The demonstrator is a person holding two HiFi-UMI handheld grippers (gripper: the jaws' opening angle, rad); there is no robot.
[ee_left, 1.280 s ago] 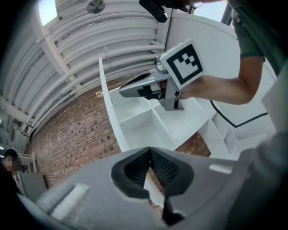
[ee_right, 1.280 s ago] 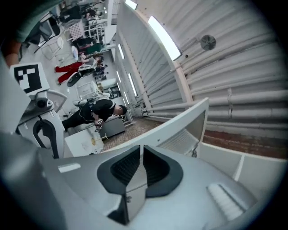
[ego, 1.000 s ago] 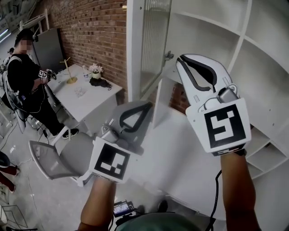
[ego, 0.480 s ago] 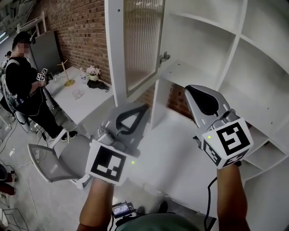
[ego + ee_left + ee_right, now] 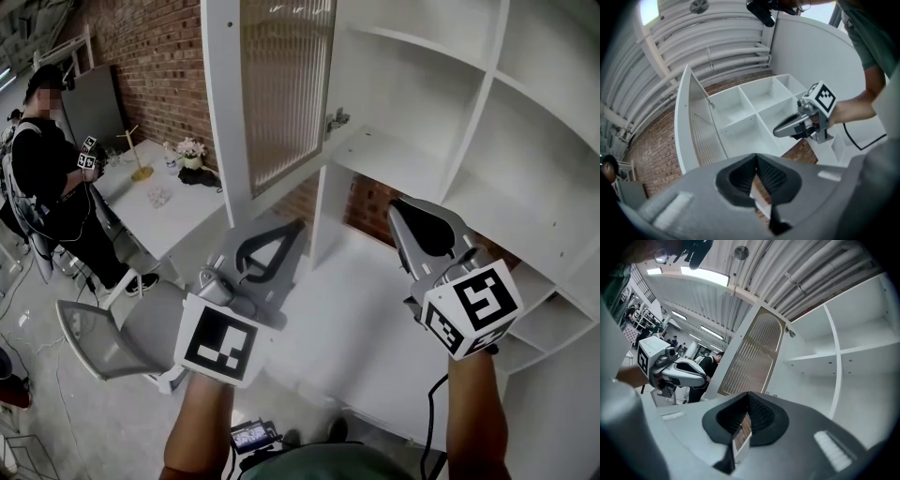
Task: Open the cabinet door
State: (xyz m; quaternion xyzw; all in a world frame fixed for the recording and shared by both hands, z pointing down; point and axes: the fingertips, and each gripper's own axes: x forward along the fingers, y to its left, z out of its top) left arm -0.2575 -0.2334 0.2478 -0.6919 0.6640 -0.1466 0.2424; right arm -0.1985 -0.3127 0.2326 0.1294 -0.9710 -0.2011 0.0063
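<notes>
The cabinet door (image 5: 281, 94), a white frame around ribbed glass, stands swung open from the white shelf cabinet (image 5: 441, 122) and hangs on a hinge (image 5: 335, 120). It also shows as the door (image 5: 701, 126) and the door (image 5: 754, 357) in the two gripper views. My left gripper (image 5: 298, 225) is shut and empty, below the door's lower edge. To its right, my right gripper (image 5: 398, 208) is shut with nothing in it, low in front of the shelves and apart from the door. Each gripper view shows its own closed jaws, left (image 5: 757, 157) and right (image 5: 749, 394).
A white desk surface (image 5: 356, 309) lies under the cabinet. At the left are a grey chair (image 5: 112, 333), a white table (image 5: 197, 220) with small items, and a person in black (image 5: 52, 159) in front of a brick wall (image 5: 159, 56).
My right gripper has dropped from beside the door's hinge side, rolled, and closed its jaws. The left gripper has stayed put.
</notes>
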